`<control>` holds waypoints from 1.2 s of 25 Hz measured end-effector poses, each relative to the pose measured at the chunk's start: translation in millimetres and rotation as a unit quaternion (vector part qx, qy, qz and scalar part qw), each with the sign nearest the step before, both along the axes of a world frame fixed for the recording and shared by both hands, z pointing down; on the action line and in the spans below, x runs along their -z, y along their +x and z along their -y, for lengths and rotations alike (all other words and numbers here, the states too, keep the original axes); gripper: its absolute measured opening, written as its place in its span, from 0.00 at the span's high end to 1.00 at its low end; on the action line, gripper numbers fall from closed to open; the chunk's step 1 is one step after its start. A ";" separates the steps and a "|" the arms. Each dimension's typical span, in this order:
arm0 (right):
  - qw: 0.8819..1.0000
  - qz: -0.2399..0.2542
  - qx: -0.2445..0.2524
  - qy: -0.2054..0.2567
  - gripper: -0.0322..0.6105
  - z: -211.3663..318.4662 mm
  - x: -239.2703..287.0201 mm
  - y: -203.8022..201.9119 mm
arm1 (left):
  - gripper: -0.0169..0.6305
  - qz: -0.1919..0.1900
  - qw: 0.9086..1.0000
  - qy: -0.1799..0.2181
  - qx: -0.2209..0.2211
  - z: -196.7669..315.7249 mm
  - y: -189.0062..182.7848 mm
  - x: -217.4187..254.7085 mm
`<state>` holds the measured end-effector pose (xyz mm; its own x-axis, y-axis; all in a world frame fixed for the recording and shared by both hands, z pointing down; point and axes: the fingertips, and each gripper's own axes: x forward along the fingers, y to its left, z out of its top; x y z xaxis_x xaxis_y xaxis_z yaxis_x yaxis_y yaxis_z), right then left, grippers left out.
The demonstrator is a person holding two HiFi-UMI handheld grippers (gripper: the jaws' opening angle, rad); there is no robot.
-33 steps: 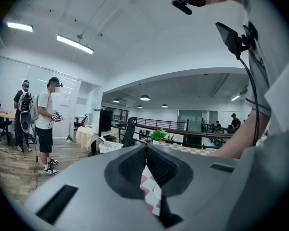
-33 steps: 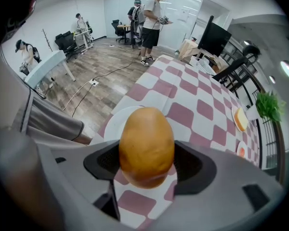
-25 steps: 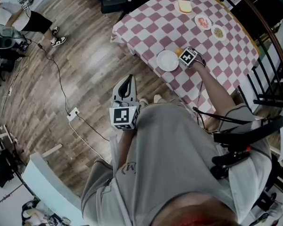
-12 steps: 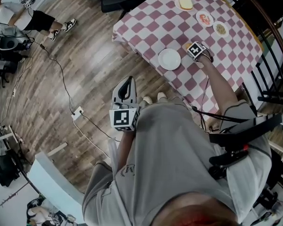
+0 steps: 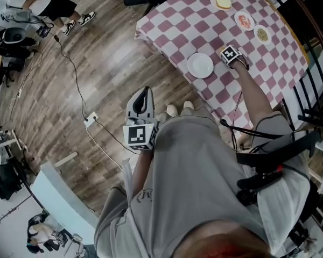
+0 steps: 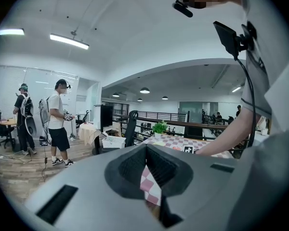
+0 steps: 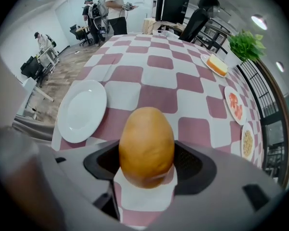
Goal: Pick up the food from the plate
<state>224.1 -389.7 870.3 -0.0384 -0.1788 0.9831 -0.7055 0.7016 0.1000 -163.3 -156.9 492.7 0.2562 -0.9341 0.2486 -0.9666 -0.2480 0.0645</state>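
Observation:
A golden-brown bread roll (image 7: 146, 147) sits between the jaws of my right gripper (image 7: 147, 160), which is shut on it above the checkered tablecloth (image 7: 159, 81). The white plate (image 7: 82, 110) to its left is empty. From the head view, the right gripper (image 5: 225, 50) hovers just right of that plate (image 5: 200, 65). My left gripper (image 5: 145, 92) hangs at the person's side over the wooden floor, well short of the table. Its jaws meet at the tips and hold nothing, as the left gripper view also shows for the left gripper (image 6: 147, 165).
Farther along the table lie a plate with a yellow slice (image 7: 217, 65), one with red food (image 7: 234, 105) and one with beige food (image 7: 247, 142). A potted plant (image 7: 245, 44) stands behind them. A black railing (image 5: 312, 79) runs along the table's right. A cable (image 5: 91, 120) crosses the floor.
The right gripper has moved a little to the right with the roll, away from the white plate. The left gripper has stayed at the person's side.

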 end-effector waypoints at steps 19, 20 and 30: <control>1.000 0.013 -0.017 0.002 0.47 1.6 -4.6 -5.8 | 0.96 -0.001 1.000 0.004 0.012 14.0 -15.4 -1.1; 1.000 0.011 -0.017 -0.003 0.47 0.4 -4.6 -5.0 | 0.96 -0.002 1.000 0.004 0.013 14.3 -17.0 -0.9; 0.999 0.040 -0.024 0.007 0.41 -3.2 18.4 -12.4 | 0.96 -0.008 1.000 0.017 0.004 16.7 -23.9 2.6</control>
<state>211.6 -386.5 852.0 -0.1075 -0.1962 0.9746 -0.7439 0.6662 0.0521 -187.2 -173.5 490.1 0.2530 -0.9436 0.2136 -0.9673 -0.2431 0.0718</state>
